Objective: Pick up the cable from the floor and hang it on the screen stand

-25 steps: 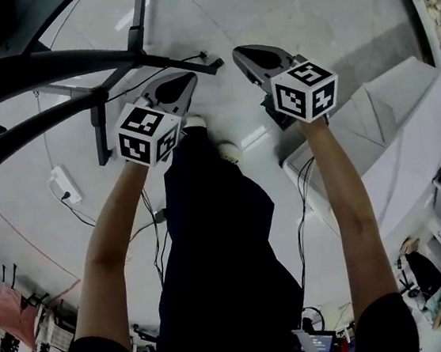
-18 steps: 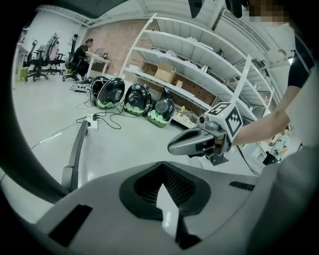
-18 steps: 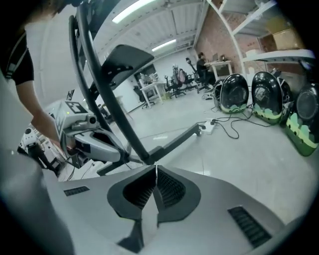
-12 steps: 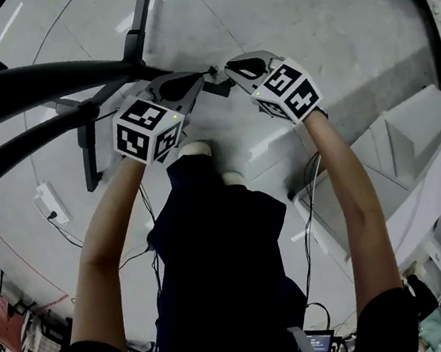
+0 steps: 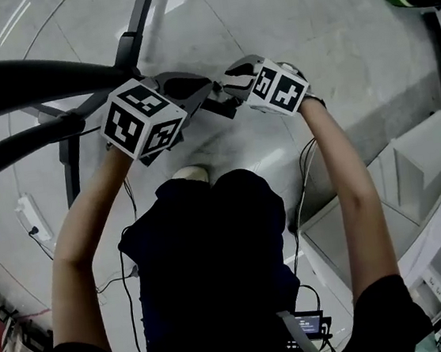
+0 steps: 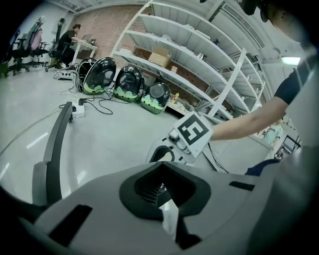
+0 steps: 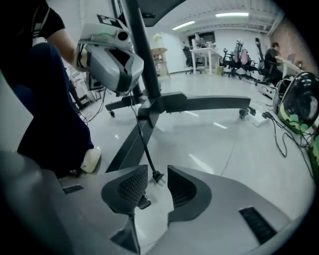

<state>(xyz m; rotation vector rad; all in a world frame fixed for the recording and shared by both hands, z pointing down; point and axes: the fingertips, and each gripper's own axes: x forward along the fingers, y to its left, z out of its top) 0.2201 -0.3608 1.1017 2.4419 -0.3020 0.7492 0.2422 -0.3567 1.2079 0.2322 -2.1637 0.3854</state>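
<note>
A thin black cable (image 7: 142, 134) hangs from my left gripper (image 7: 124, 88), which is shut on it just in front of the black screen stand post (image 7: 141, 55). The cable's plug (image 7: 157, 175) dangles in the gap of my right gripper (image 7: 158, 185). Those jaws have just been opening, and the pads stand clear of the plug on both sides. In the head view the left gripper (image 5: 201, 94) and right gripper (image 5: 229, 82) meet tip to tip low over the floor by a stand leg (image 5: 138, 22). In the left gripper view the jaws (image 6: 162, 191) are closed together.
The stand's base legs (image 7: 199, 102) spread over the glossy floor. A white power strip (image 5: 30, 218) lies left, and white boxes (image 5: 412, 179) stand right. My shoe (image 5: 191, 173) is below the grippers. Shelving (image 6: 199, 55) and dark domed carriers (image 6: 129, 82) line the far wall.
Both grippers have sunk toward the floor and drawn together by the stand base. The right gripper has rolled, and its jaws have parted around the plug.
</note>
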